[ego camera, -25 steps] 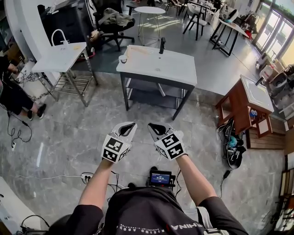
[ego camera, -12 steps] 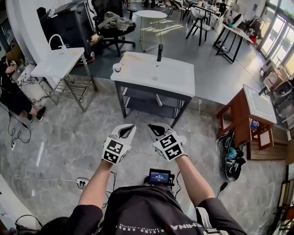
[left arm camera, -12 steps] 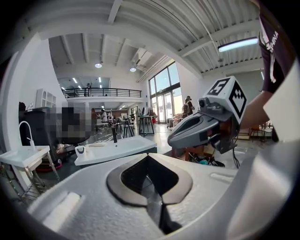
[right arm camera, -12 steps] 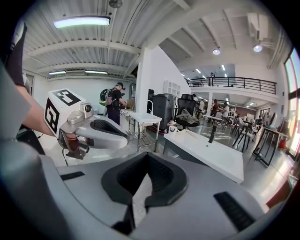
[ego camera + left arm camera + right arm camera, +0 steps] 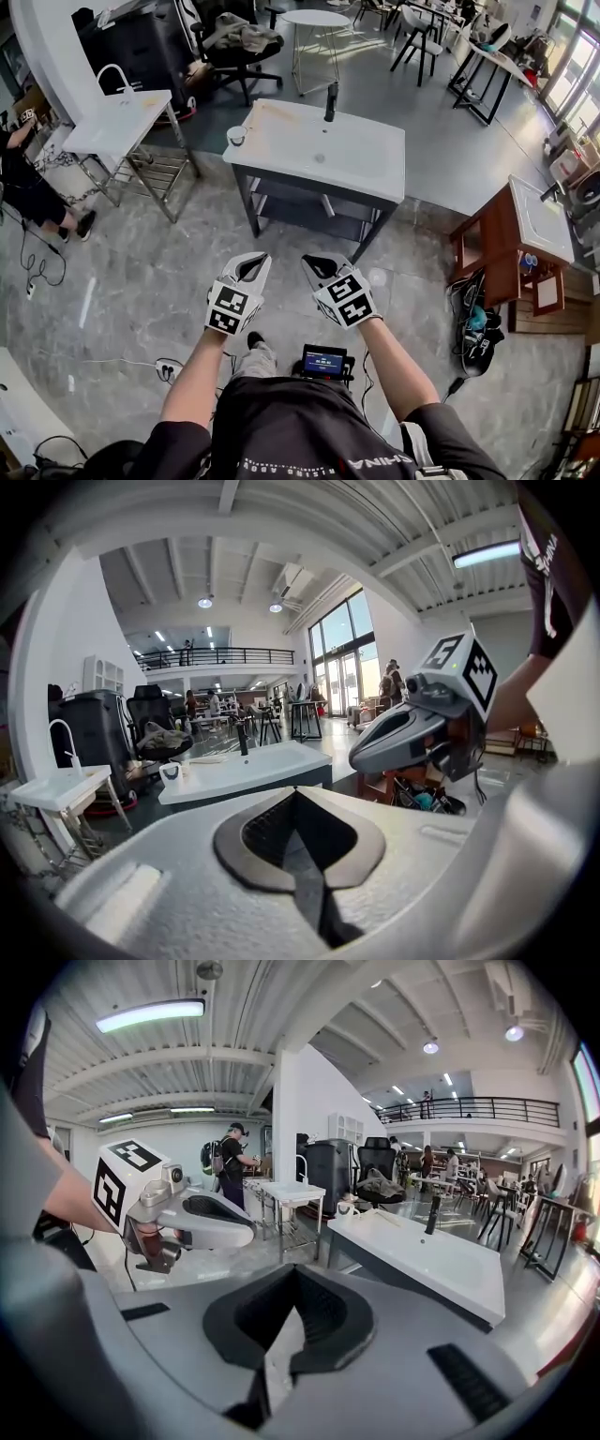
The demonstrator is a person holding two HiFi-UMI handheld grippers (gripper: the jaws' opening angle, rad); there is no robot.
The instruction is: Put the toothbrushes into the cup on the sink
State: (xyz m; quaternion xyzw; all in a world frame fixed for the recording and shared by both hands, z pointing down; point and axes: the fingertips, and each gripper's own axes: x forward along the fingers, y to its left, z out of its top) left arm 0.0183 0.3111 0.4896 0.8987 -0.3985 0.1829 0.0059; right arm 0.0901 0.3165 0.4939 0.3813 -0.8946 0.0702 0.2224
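Both forearms reach straight ahead from the body at 6 o'clock in the head view, elbows bent, wrists level with each other, each hand wrapped around its tool and tilting it a little downward over the grey stone floor (image 5: 141, 272). The left gripper (image 5: 253, 263) and the right gripper (image 5: 317, 266) sit side by side, near but not touching, their noses aimed toward 12 o'clock. In each gripper view the two dark pads meet along the centre line, so both pairs of jaws are pressed together and there is nothing between them. The cup (image 5: 236, 137) stands upright on the near left corner of the white sink (image 5: 361, 155), well apart from both tools: close to 12 o'clock from the left jaws and about 11 o'clock from the right. A black faucet (image 5: 331, 100) rises at the sink's far edge. The toothbrushes are too small to pick out for certain; a thin pale streak lies on the sink top just beyond the cup.
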